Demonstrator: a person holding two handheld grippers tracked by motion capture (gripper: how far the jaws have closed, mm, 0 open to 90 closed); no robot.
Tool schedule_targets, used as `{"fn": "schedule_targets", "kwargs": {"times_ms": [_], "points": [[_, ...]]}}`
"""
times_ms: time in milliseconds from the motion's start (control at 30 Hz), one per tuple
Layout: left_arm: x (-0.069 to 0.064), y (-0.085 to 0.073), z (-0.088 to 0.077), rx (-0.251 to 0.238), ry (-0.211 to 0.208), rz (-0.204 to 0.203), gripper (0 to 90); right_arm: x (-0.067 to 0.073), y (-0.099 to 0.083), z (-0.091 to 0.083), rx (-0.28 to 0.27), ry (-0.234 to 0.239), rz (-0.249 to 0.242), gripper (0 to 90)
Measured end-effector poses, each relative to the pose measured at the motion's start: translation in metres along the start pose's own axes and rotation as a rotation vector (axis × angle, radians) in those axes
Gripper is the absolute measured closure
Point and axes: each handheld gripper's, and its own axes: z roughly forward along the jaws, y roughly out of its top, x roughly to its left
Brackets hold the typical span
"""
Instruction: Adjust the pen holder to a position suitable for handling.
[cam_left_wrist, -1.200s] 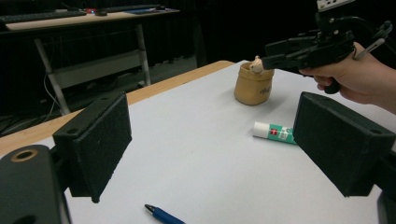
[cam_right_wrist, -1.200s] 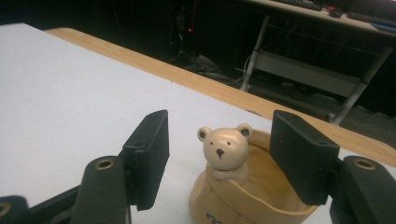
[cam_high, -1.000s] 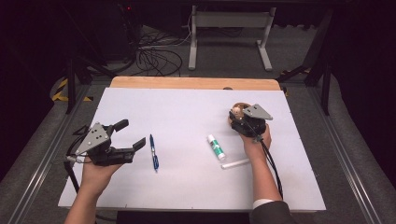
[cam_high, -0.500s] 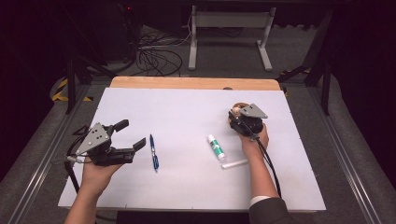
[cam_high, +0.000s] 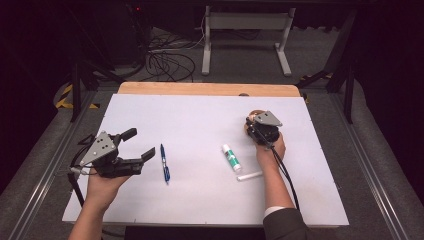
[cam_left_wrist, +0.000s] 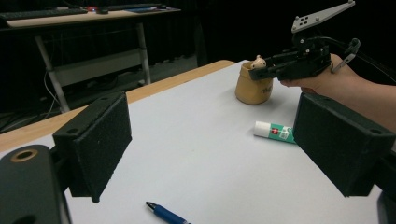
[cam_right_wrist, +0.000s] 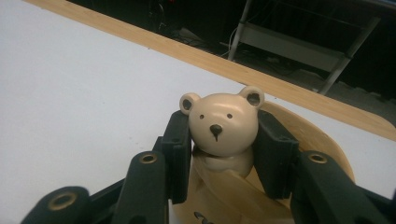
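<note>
A tan pot (cam_high: 251, 121) with a small bear figure (cam_right_wrist: 222, 123) on its rim stands at the table's right. My right gripper (cam_right_wrist: 224, 129) has just been closing, and its pads now press on both sides of the bear's head. The left gripper view shows that gripper (cam_left_wrist: 264, 70) level at the pot (cam_left_wrist: 252, 88). My left gripper (cam_high: 139, 144) is held open at the table's left, nothing between its pads (cam_left_wrist: 100, 140). A blue pen (cam_high: 164, 163) lies just to its right.
A green-and-white glue stick (cam_high: 231, 157) lies left of the right hand, with a short white stick (cam_high: 249, 176) just below it. The white sheet (cam_high: 200, 120) covers a wooden table whose edge (cam_high: 200, 88) shows at the back. Cables and a stand lie on the floor beyond.
The right gripper has crept slightly towards the pot. The left hand, pen and glue stick have not moved.
</note>
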Motion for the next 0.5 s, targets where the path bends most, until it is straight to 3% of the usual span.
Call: {"fn": "schedule_targets", "kwargs": {"times_ms": [267, 500], "points": [[0.000, -0.001, 0.001, -0.001, 0.000, -0.003, 12.3, 0.002, 0.001, 0.000, 0.004, -0.007, -0.027, 63.4], [0.000, -0.001, 0.001, 0.007, 0.000, -0.006, 12.4, 0.012, 0.005, 0.001, -0.024, 0.058, -0.018, 63.6]]}}
